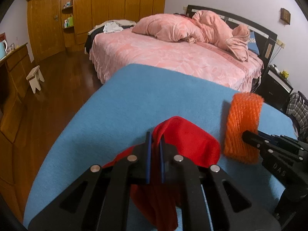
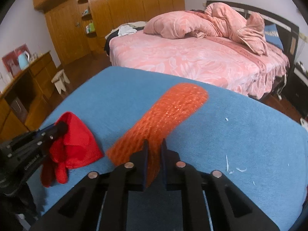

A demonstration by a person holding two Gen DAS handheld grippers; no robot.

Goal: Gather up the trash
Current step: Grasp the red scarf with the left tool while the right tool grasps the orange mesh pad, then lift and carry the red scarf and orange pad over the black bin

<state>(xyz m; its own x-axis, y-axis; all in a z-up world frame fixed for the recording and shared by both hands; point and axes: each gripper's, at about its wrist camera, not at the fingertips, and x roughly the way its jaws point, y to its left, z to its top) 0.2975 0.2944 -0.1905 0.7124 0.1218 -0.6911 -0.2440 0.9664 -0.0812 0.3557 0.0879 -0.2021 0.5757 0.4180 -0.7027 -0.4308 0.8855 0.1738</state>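
A red cloth lies bunched on the blue table cover, and my left gripper is shut on a fold of it. To its right an orange mesh sleeve stands lifted off the cover. My right gripper is shut on the near end of that orange mesh sleeve, which slants up and away from the fingers. The red cloth and the left gripper show at the left of the right wrist view. The right gripper enters the left wrist view from the right.
Small white scraps lie on the blue cover to the right of my right gripper. Beyond the table is a bed with pink bedding, a wooden wardrobe, a small white stool and a wooden desk at the left.
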